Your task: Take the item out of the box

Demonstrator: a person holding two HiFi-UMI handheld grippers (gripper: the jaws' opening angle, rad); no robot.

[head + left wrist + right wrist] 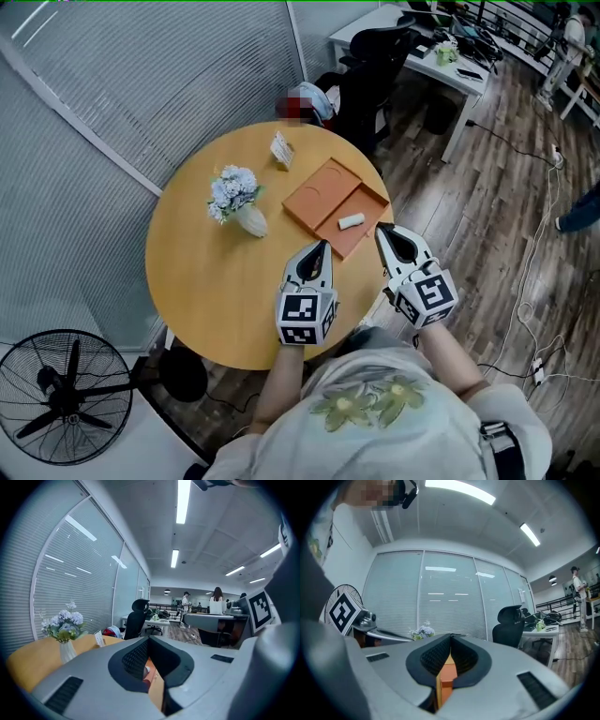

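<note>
Left gripper (pixel 320 248): jaws pressed together with nothing between them. It hovers over the near edge of the round, yellow wooden surface (pixel 202 281), tip aimed at the box, and looks poised rather than working.
Right gripper (pixel 382 231): also closed and empty, its tip just beside the near corner of the box. The pair flank the box's near end, one on each side.
Box: a flat orange rectangular box (pixel 314 199), card by the look of it, lying open. The lid half is folded out toward the flowers, which leaves the tray half facing the grippers.
Item: a small white oblong item (pixel 352 221) lies loose in the tray half, nearer the right gripper and touched by neither. It also shows through the hollow of the closed jaws in the left gripper view.
Other things: a white vase of pale blue flowers (pixel 236 199) and a small white card (pixel 281 148) stand well apart from the box, clear of any reach.
Stage: to my eye the lid is dealt with and the item is not yet out.
Next move: a gripper must part its jaws before it can close on so small and low an item. The right one is better placed.
Risk: the light box may slide, so the left gripper could steady it.
</note>
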